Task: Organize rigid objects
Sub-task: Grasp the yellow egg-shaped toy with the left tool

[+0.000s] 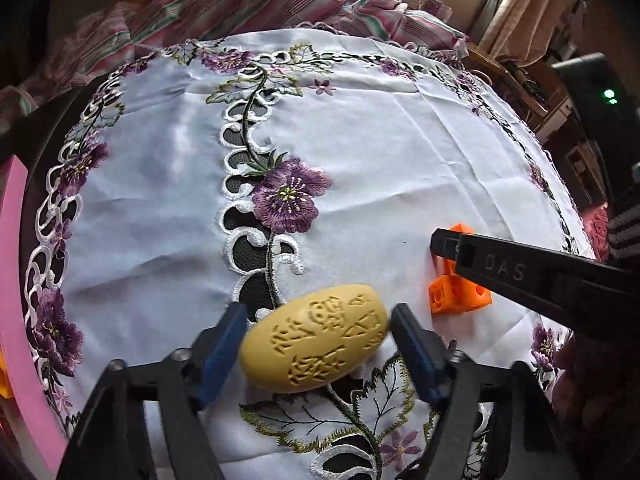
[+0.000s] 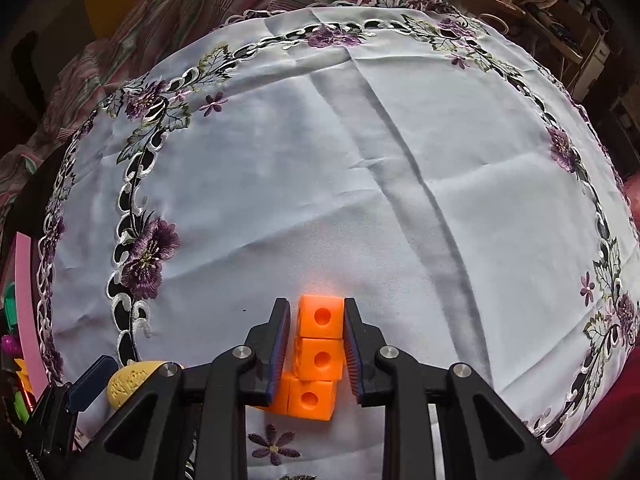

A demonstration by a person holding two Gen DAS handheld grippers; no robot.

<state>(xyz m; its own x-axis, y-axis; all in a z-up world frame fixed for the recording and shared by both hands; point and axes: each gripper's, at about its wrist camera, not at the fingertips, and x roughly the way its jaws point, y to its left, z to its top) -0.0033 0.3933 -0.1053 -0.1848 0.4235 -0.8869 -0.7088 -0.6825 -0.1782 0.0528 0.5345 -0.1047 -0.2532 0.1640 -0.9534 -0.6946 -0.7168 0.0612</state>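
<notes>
While the left wrist view is considered, a yellow oval (image 1: 314,338) is seen lying on the cloth (image 1: 380,152) of the worktop, directly between the blue pads (image 1: 222,350) of the left gripper (image 1: 316,352). Its long axis runs nearly across the gap, tilted up toward the right, so it is spanned lengthwise. A sliver of gap is seen at each end, so the gripper is judged released, not yet clamped. The right gripper (image 1: 452,246) is seen just to the right, over the orange blocks (image 1: 458,292).

From the right wrist view, the blocks (image 2: 318,354) are seen as a joined row of cubes running away from the camera, between the pads (image 2: 282,344) of the right gripper (image 2: 316,348). The row appears grasped across its short width. The oval (image 2: 130,384) is seen at lower left, nearer the left gripper (image 2: 92,380).
</notes>
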